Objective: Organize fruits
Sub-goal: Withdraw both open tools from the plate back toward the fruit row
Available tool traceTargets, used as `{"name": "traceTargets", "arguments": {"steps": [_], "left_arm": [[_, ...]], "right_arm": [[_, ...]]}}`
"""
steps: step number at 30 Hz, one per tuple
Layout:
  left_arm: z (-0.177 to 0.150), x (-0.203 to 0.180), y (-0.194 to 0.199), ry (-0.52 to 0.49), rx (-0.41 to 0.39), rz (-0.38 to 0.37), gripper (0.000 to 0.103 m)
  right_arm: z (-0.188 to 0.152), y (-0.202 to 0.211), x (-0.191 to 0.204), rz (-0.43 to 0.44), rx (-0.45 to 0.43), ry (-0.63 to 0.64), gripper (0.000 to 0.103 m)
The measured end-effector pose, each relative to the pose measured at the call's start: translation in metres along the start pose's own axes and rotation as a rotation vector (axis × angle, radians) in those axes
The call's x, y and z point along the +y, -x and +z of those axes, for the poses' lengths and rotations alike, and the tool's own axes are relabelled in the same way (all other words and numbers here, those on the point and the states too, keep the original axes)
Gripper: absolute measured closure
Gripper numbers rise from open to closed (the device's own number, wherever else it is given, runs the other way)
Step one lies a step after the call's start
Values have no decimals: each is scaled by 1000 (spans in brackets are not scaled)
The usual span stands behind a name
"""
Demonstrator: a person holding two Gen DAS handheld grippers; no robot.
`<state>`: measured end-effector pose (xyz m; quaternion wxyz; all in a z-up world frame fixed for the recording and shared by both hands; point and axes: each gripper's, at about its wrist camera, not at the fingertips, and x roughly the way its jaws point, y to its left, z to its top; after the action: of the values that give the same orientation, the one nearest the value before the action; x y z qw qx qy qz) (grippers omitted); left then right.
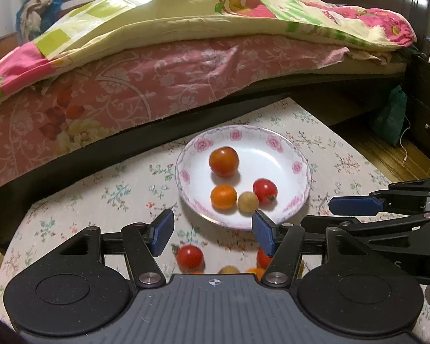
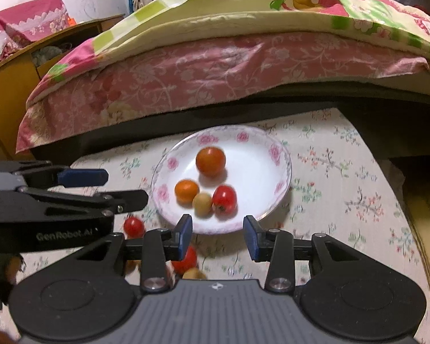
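A white plate with a pink flower rim (image 1: 298, 154) (image 2: 283, 154) sits on the flowered cloth. In it lie a large orange-red tomato (image 1: 224, 161) (image 2: 210, 161), a small orange (image 1: 223, 197), a tan round fruit (image 1: 248, 203) and a red cherry tomato (image 1: 265, 191). Loose fruits lie on the cloth in front of the plate: a red tomato (image 1: 189, 256) (image 2: 134, 227), another red one (image 1: 263, 258) (image 2: 186, 259), and a tan one (image 1: 228, 270). My left gripper (image 1: 212, 223) hangs open just short of the plate, nothing between its pads. My right gripper (image 2: 218, 226) is open beside it, also holding nothing.
A bed with a pink sheet (image 1: 157, 86) and a patchwork quilt (image 1: 186, 14) runs along the far side of the cloth. A green bag (image 1: 390, 117) and dark drawers stand at the right. A yellow cabinet (image 2: 8, 86) stands at the left.
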<state>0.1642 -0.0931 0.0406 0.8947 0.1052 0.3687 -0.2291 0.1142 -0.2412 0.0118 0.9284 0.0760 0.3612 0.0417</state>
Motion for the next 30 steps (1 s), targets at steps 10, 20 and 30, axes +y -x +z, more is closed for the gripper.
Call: {"name": "traceTargets", "arguments": {"steps": [10,20,30], "left_arm": [[-23,4,15,7,30,3,35],[-49,6,27,10,81,-12,33],[-66,-1,24,-13,122,-35,33]], "right_arm": [[-18,11,14,31,32,23,64],[-38,13,17,30,89,34,64],[-55,10,27,40,138,67,64]]}}
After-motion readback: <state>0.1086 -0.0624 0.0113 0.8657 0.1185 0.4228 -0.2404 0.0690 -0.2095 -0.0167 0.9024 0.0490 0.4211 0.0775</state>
